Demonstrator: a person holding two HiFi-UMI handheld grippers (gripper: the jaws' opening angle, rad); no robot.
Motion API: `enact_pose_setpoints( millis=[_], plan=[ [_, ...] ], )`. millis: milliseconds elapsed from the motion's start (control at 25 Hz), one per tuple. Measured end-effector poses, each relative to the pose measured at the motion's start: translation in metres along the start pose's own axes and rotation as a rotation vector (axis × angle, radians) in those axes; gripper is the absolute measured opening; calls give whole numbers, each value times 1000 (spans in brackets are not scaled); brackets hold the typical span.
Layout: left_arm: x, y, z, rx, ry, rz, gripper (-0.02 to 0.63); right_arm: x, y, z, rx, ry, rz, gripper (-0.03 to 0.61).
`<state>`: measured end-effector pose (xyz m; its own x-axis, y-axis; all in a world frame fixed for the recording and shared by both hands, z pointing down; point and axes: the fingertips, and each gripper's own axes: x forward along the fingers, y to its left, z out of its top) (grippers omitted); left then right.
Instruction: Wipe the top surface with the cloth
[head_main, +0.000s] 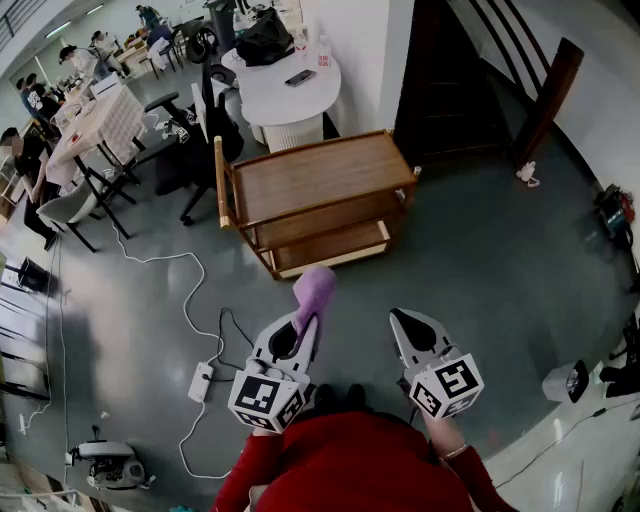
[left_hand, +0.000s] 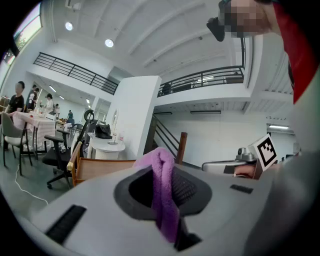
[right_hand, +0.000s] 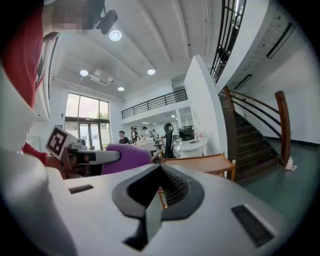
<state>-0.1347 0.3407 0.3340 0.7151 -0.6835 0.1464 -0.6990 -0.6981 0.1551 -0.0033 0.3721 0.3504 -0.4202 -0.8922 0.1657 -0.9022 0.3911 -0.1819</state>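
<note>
A wooden cart with a bare top shelf stands on the grey floor ahead of me. My left gripper is shut on a purple cloth, held above the floor short of the cart's front edge. In the left gripper view the purple cloth is pinched between the jaws and sticks up past them, with the cart beyond. Beside it, my right gripper is shut with nothing in it. The right gripper view shows its jaw tips together, the cloth at left and the cart ahead.
A power strip and white cable lie on the floor at left. Behind the cart stand a round white table and office chairs. A dark staircase rises at back right. People sit at tables far left.
</note>
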Motion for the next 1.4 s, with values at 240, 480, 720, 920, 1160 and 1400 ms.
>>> enact_pose_setpoints(
  millis=[240, 480, 720, 920, 1160, 1400],
  plan=[
    [-2, 2, -2, -1, 3, 1, 52, 0, -1, -2, 8, -1, 0, 5],
    [0, 5, -5, -16, 8, 2, 52, 0, -1, 0, 16, -16, 14, 5],
    [8, 7, -6, -49, 8, 10, 52, -1, -13, 6, 41, -39, 28, 5],
    [25, 8, -3, -50, 6, 30, 52, -2, -37, 14, 35, -38, 20, 5],
    [50, 23, -1, -46, 5, 58, 52, 9, -66, 19, 36, -35, -2, 5],
    [100, 65, -3, -67, 18, 78, 52, 56, -100, 16, 54, -18, 0, 5]
  ],
)
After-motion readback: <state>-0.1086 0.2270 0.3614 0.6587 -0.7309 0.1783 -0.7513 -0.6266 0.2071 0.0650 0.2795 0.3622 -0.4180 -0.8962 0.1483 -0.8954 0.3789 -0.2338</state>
